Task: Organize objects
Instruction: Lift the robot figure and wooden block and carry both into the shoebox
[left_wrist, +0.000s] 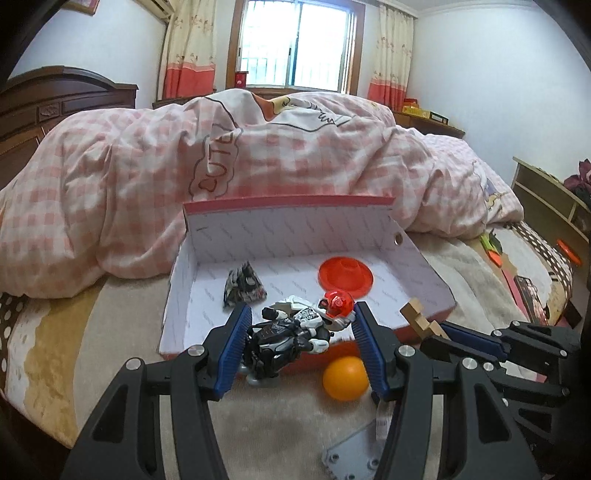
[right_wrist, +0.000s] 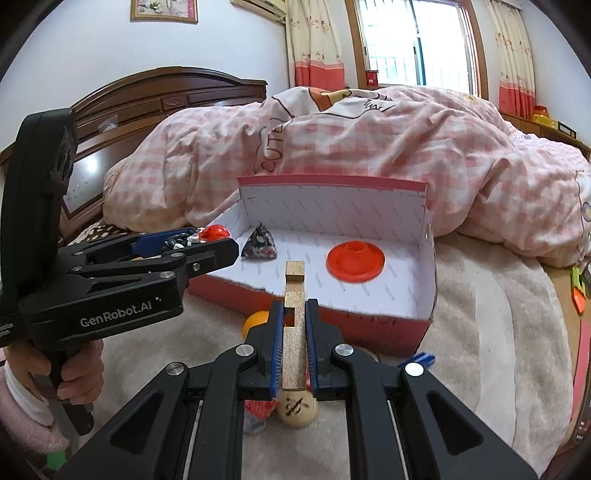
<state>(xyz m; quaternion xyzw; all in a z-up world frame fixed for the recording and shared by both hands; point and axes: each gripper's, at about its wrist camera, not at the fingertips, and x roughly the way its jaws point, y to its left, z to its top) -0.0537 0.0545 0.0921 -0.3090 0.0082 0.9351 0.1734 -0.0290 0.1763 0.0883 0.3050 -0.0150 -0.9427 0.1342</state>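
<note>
A red box with a white lining (left_wrist: 417, 266) (right_wrist: 424, 291) lies open on the bed. Inside are an orange disc (left_wrist: 345, 276) (right_wrist: 355, 260) and a dark pyramid-shaped pouch (left_wrist: 243, 285) (right_wrist: 260, 243). My left gripper (left_wrist: 303, 325) is shut on a black-and-white robot toy with a red helmet (left_wrist: 295, 332), held over the box's near edge. My right gripper (right_wrist: 294, 310) is shut on a notched wooden block (right_wrist: 294, 325), held in front of the box; the block also shows in the left wrist view (left_wrist: 417, 314).
An orange ball (left_wrist: 345, 377) (right_wrist: 256, 319) lies on the blanket before the box. A round wooden piece (right_wrist: 297, 408) lies under my right gripper. A pink checked duvet (left_wrist: 258, 155) is heaped behind the box. Small toys (left_wrist: 493, 247) lie at the right.
</note>
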